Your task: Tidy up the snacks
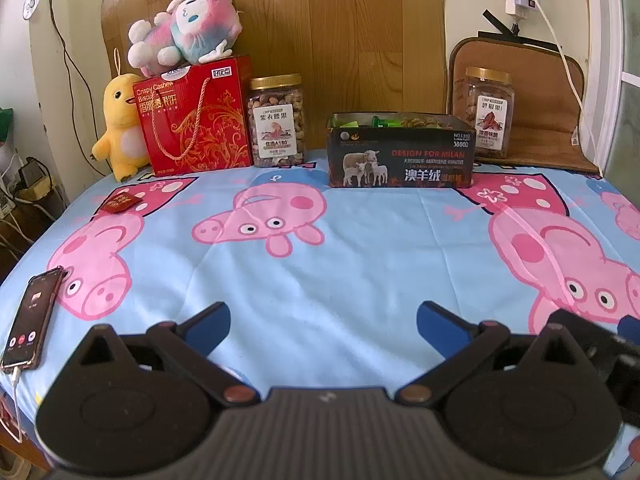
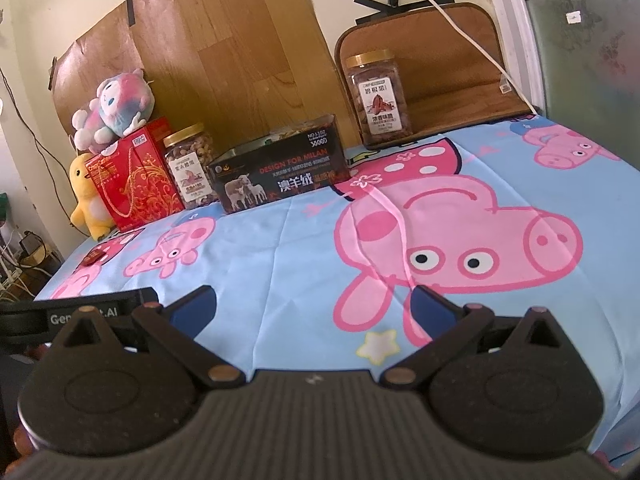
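A black open-topped box (image 1: 400, 156) (image 2: 280, 170) with snack packets inside stands at the back middle of the table. A small dark red snack packet (image 1: 121, 203) (image 2: 93, 258) lies alone on the cloth at the left. A nut jar (image 1: 277, 122) (image 2: 190, 168) stands left of the box, beside a red biscuit gift box (image 1: 196, 120) (image 2: 136, 182). A second jar (image 1: 489, 112) (image 2: 380, 98) stands at the back right. My left gripper (image 1: 323, 320) and right gripper (image 2: 314, 304) hover open over the near cloth, both holding nothing.
A phone (image 1: 30, 318) on a cable lies at the table's left edge. A yellow plush duck (image 1: 120, 128) (image 2: 86, 196) and a pink-blue plush (image 1: 186, 28) (image 2: 114, 110) sit by the gift box. A brown cushion (image 1: 536, 92) (image 2: 432, 60) leans at the back right. Cartoon-pig cloth (image 1: 320, 248) covers the table.
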`<state>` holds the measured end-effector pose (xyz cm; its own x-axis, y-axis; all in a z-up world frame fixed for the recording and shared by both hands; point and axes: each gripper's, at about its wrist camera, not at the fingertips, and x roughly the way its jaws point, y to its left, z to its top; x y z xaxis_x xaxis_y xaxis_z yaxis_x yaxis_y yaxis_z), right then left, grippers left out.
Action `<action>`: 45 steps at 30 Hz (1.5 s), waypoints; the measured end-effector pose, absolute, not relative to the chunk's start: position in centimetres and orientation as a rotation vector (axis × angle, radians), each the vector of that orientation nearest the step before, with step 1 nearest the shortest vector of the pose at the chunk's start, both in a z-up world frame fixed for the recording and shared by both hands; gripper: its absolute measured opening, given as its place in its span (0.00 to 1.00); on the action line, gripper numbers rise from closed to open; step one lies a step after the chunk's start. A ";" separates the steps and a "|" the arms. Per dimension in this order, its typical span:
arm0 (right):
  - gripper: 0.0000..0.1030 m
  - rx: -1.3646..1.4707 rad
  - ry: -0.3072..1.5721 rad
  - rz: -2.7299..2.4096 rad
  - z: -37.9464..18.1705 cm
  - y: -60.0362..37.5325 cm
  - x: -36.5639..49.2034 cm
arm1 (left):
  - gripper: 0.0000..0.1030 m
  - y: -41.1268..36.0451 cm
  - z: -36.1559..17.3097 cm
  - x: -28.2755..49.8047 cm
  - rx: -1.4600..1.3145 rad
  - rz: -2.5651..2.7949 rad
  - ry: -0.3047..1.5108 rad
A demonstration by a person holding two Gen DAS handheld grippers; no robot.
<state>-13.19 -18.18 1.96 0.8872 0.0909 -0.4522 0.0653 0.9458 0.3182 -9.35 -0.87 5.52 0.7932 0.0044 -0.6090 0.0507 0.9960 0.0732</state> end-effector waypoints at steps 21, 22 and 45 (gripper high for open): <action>1.00 0.325 0.461 0.020 2.0 -18.1 -13.3 | 1.00 -0.8 5.1 -9.2 0.094 -0.023 0.666; 1.00 0.324 0.459 0.020 2.1 -18.1 -13.3 | 1.00 -0.8 5.1 -9.2 0.094 -0.022 0.666; 1.00 0.306 0.439 0.036 2.3 -18.0 -13.4 | 1.00 -0.6 5.1 -9.1 0.098 -0.018 0.667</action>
<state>-13.42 -18.01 2.30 0.9051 0.0995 -0.4134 0.0315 0.9538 0.2987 -9.12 -0.64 5.09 0.7857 0.0150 -0.6185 0.0481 0.9952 0.0852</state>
